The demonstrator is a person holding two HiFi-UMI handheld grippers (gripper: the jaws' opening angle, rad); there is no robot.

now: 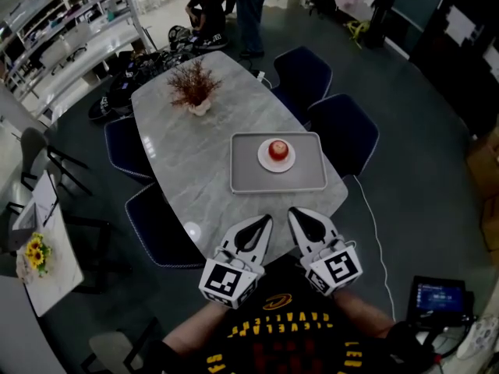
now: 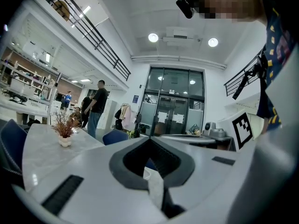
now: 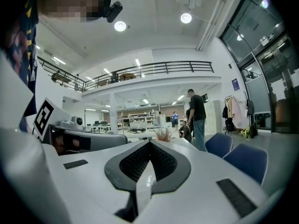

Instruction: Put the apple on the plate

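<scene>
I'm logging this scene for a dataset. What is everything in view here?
apple: one, red, on the plate
plate: one, white, on the tray
tray: one, grey, table's right side
table: one, pale marble, centre
dried plant: one, reddish, white pot, table's far end
chairs: four, dark blue, around the table
people: at least two, dark clothes, beyond the table
left gripper: white, shut, empty, near table edge
right gripper: white, shut, empty, beside it

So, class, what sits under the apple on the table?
A small white plate lies under the apple, itself on a grey tray. The apple covers the plate's middle, so that part is hidden.
</scene>
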